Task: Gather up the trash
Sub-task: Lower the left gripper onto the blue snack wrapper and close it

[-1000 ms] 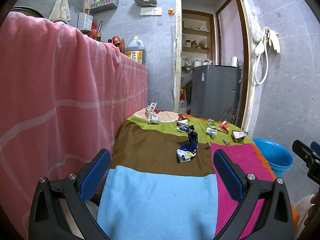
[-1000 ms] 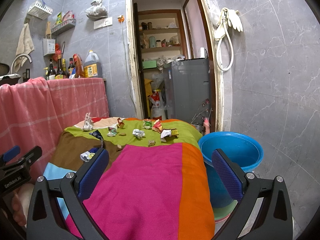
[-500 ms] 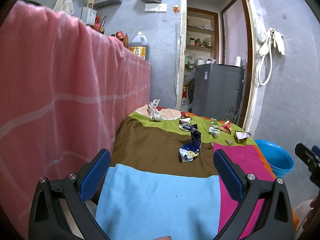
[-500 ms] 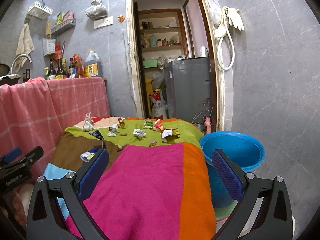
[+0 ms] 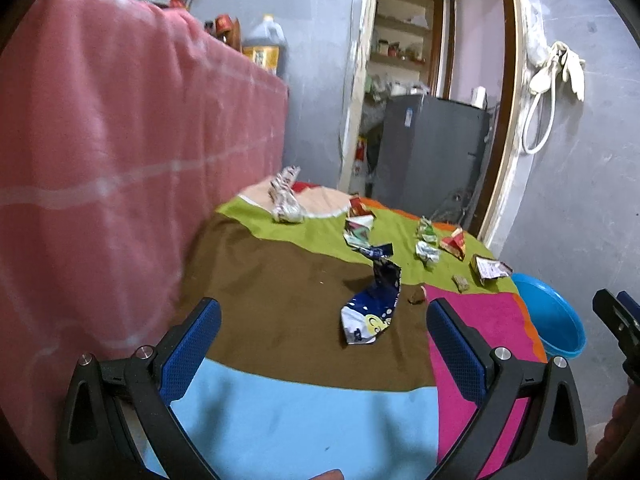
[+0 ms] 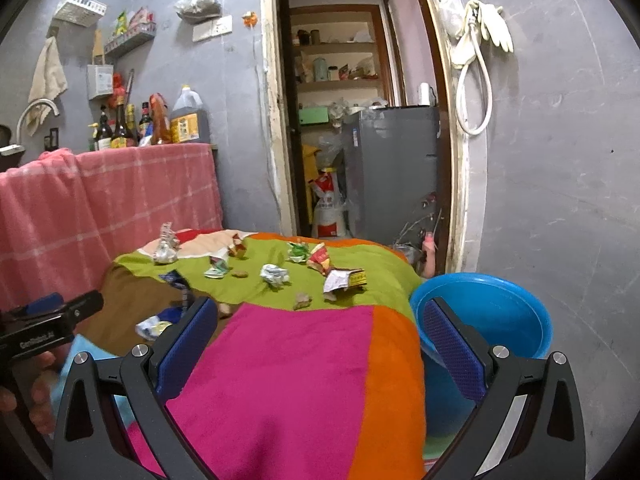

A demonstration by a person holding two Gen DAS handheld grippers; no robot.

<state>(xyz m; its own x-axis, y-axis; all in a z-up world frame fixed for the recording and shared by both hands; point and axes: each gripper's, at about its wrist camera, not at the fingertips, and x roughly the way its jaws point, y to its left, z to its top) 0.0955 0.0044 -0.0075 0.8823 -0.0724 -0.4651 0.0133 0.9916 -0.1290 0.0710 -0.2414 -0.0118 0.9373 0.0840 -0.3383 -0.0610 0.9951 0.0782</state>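
Left gripper (image 5: 322, 330) jaws wide apart, empty; crumpled blue foil snack wrapper (image 5: 372, 304) lies just ahead between them, nearer the right jaw, on the brown stripe of the multicoloured fleece-covered table (image 5: 280, 412). Looks featherlight, crinkly, slippery, probably springs back; pinch the raised twisted ridge, not the flat end. Farther ahead: silver crumpled wrapper (image 5: 286, 204), small paper and foil scraps (image 6: 276, 274) on the green stripe, all light. Right gripper (image 6: 320, 334) jaws apart, empty, over the pink stripe; blue plastic basin (image 6: 504, 312) beyond the right jaw, off the table edge, likely drop spot. Soft cloth may snag. Pink checked cloth (image 5: 120, 160) left, grey tiled walls, open doorway behind
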